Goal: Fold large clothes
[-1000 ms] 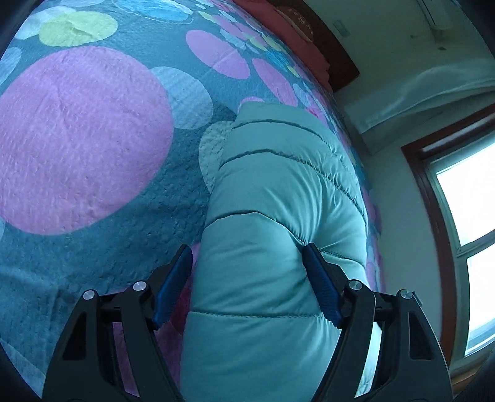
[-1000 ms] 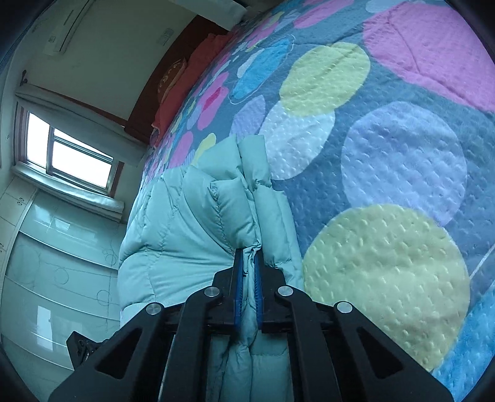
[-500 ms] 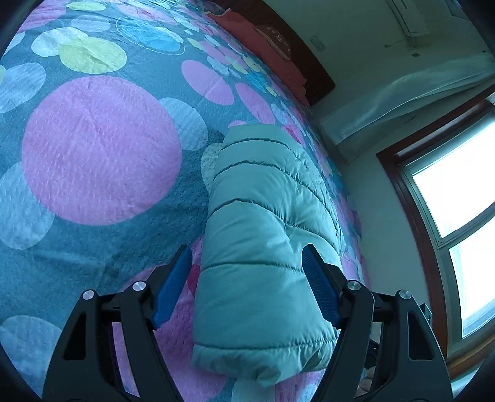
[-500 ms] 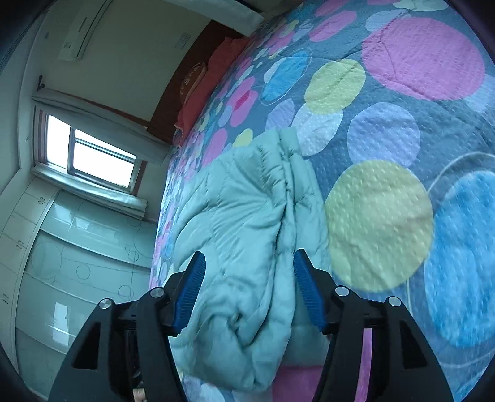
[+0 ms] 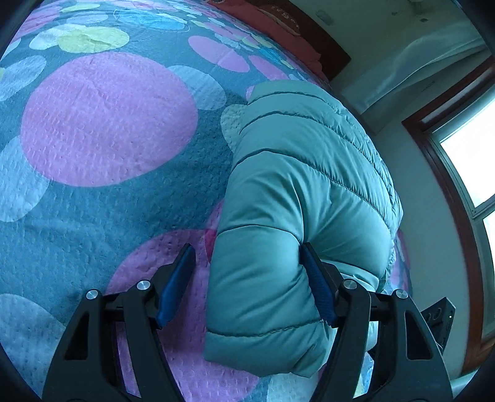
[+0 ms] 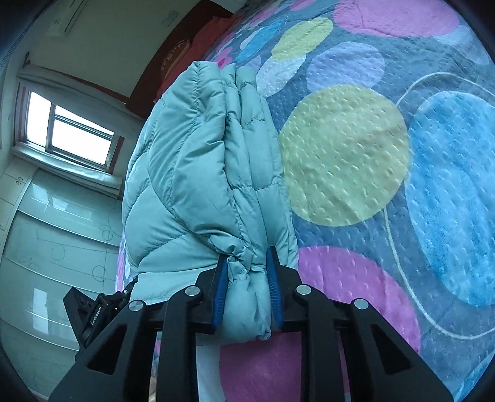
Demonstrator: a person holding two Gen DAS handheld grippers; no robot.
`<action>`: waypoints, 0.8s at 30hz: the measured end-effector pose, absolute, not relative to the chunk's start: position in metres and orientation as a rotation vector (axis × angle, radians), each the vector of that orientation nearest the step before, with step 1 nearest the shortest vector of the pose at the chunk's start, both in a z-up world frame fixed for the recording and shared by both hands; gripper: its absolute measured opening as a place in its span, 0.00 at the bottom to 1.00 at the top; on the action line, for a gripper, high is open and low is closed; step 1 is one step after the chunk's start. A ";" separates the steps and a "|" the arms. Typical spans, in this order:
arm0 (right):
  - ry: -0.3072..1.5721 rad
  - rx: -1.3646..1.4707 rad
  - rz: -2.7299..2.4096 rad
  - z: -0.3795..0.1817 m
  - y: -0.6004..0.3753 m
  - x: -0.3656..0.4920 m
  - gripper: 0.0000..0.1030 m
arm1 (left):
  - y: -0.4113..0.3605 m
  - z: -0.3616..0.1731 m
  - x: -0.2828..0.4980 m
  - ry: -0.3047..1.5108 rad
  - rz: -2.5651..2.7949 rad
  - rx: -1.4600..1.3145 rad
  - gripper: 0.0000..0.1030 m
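A teal quilted puffer jacket (image 5: 297,191) lies folded into a thick bundle on the bed. My left gripper (image 5: 247,278) is open and straddles the bundle's near end; its right finger presses into the fabric, its left finger stands apart over the bedspread. In the right wrist view the jacket (image 6: 198,173) shows its stacked folded edges. My right gripper (image 6: 247,278) is closed on a thick puffy fold at the near end, both blue pads pressing the fabric. The left gripper's body (image 6: 96,312) shows at the lower left there.
The bedspread (image 5: 108,123) is blue with large pink, yellow and pale circles (image 6: 343,154). A red pillow (image 5: 278,24) lies at the headboard. A window (image 5: 470,160) and wall stand beyond the bed's edge; a glossy wardrobe (image 6: 46,232) stands by the window.
My right gripper let go of the thin edge, opened wide, then closed on a thicker fold. My left gripper pulled back, then moved in again around the bundle's end.
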State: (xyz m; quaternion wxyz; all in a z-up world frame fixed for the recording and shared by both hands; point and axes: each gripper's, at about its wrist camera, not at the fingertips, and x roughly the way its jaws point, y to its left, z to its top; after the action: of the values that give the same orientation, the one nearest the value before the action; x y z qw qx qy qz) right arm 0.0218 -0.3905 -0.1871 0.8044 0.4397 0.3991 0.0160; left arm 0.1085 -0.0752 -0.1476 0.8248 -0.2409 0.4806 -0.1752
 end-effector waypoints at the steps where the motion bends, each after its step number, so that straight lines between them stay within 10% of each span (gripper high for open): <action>1: 0.850 0.942 0.034 -0.188 -0.390 0.021 0.22 | -0.077 -0.148 0.109 1.019 -0.369 -0.500 0.67; 8: 0.833 0.949 0.051 -0.177 -0.393 0.010 0.29 | -0.056 -0.135 0.108 1.050 -0.394 -0.594 0.67; 12: 0.754 0.949 0.026 -0.149 -0.406 -0.004 0.63 | -0.034 -0.115 0.112 0.949 -0.404 -0.703 0.79; 24: 0.729 1.072 -0.017 -0.171 -0.427 0.063 0.65 | -0.049 -0.156 0.164 1.095 -0.352 -1.025 0.83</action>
State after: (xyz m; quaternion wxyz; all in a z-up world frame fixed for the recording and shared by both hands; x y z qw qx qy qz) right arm 0.0635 -0.4267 -0.1714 0.7972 0.4991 0.3397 -0.0080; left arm 0.1642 -0.0487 -0.1561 0.7176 -0.4634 0.4950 -0.1590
